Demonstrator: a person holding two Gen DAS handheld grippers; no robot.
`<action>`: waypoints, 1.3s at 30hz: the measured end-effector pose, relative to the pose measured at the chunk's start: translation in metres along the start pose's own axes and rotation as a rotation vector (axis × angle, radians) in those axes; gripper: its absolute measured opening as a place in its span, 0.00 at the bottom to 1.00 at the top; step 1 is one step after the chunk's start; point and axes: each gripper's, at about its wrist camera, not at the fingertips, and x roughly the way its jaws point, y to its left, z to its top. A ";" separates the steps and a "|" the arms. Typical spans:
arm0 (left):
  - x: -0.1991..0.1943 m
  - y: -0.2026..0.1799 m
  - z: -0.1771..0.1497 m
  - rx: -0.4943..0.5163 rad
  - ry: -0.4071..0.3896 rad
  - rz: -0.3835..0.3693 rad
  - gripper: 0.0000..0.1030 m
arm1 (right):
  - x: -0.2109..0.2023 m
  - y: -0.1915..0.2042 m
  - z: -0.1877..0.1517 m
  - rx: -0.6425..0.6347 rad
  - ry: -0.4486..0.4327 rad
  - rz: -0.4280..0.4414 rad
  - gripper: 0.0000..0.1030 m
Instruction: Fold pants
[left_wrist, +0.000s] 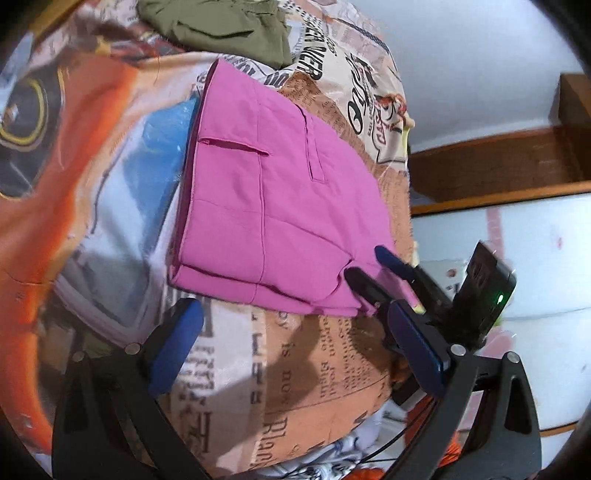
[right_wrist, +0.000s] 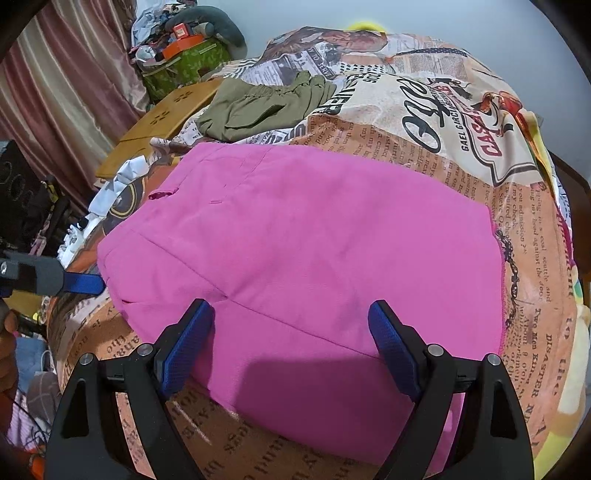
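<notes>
Pink pants (right_wrist: 303, 258) lie folded into a flat packet on the newspaper-print bedspread (right_wrist: 480, 177), an olive garment (right_wrist: 258, 107) at 11 o'clock beyond. Right gripper (right_wrist: 291, 339) hovers over the near edge, jaws wide, nothing held. Left gripper (left_wrist: 295, 343) also gapes empty (fabric at 12 o'clock). Pinch near-edge layers together, evenly.

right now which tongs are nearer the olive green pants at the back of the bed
Neither clearly. Both the left tongs and the right tongs sit open at the near edge of the folded pink pants, with the olive green pants beyond the far side.
</notes>
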 end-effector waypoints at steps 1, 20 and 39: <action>0.001 0.002 0.001 -0.012 -0.004 -0.015 0.98 | 0.000 0.000 0.000 0.000 0.000 0.002 0.83; 0.008 -0.040 0.005 0.334 -0.281 0.393 0.23 | -0.004 -0.003 -0.005 0.014 -0.010 0.046 0.83; -0.028 -0.070 0.002 0.519 -0.452 0.575 0.21 | -0.044 -0.046 -0.038 0.160 -0.066 0.004 0.83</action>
